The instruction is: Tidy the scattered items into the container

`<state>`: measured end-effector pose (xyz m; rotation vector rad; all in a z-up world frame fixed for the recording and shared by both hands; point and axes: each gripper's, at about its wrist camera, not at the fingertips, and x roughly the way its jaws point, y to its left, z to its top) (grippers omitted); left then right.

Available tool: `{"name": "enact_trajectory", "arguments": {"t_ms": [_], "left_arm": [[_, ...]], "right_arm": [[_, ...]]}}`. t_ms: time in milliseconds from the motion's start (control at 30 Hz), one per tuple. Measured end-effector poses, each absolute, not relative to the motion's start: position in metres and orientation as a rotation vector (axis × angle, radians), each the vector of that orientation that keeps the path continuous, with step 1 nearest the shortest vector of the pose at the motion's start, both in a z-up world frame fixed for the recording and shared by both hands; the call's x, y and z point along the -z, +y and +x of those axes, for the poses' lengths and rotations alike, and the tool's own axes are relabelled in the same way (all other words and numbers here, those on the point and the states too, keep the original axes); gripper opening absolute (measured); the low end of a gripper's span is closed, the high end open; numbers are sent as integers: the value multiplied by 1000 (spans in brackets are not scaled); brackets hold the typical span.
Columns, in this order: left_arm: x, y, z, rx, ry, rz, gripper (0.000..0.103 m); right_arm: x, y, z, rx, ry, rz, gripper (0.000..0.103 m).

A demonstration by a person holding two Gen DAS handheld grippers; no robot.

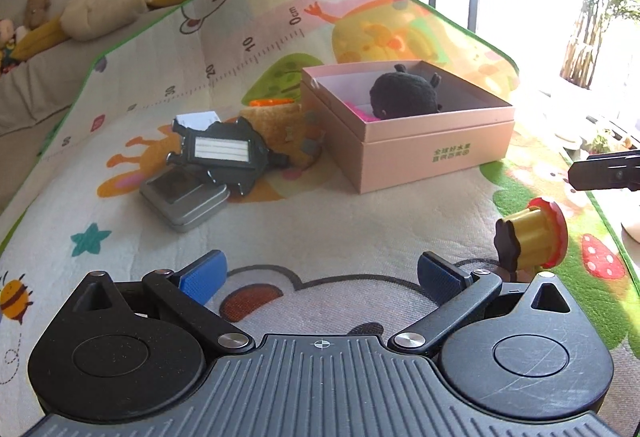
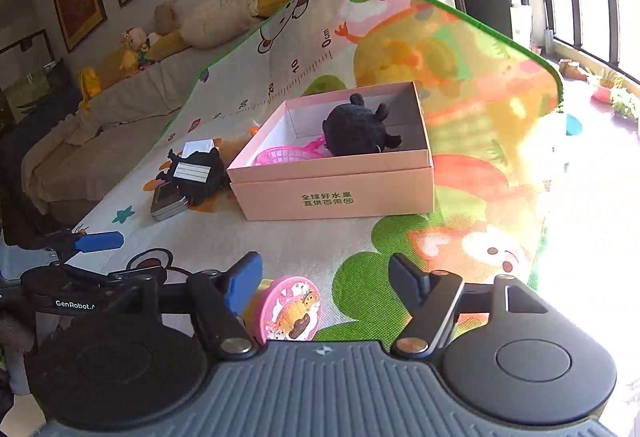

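Left wrist view: left tool (image 1: 320,273) open, blue pads spread, nothing between them, over the cartoon-print play mat (image 1: 280,237). Pink cardboard box (image 1: 424,153) sits ahead and right of it, holding a black plush toy (image 1: 404,95) and something pink beside the plush. Left of the box, a cluster: black luggage tag with white label window (image 1: 224,149) lying on a grey metal tin (image 1: 184,199), tan plush (image 1: 280,125) behind, touching the box wall. Only this view shows the tan plush clearly, plus the yellow body and dark knob of the round toy stamp (image 1: 532,241), lying on its side just right of the left tool.

Right wrist view: right tool (image 2: 324,283) open, jaws wide. Stamp's pink round face with cartoon sticker (image 2: 290,307) sits low between its fingers, nearer the left one; contact cannot be told. Box interior shows a pink plastic basket (image 2: 288,156) next to the plush. Left tool's blue fingertip (image 2: 100,240) visible at left edge.
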<state>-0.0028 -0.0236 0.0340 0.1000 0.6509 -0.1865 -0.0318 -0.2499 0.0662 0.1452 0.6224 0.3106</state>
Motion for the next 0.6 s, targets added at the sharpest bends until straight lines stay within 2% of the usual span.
{"name": "enact_trajectory", "arguments": {"t_ms": [33,333,600], "left_arm": [[-34,-28,-3,208,657,96,103],[-28,-103,-19,426,655,286,103],[-27,-97,-18,346,678,304,103]], "right_arm": [[-65,-251,-33,-310,613,143,89],[-54,-273,-35,-249,608,222,90],[-48,-267,-60,-333,631,159,92]]}}
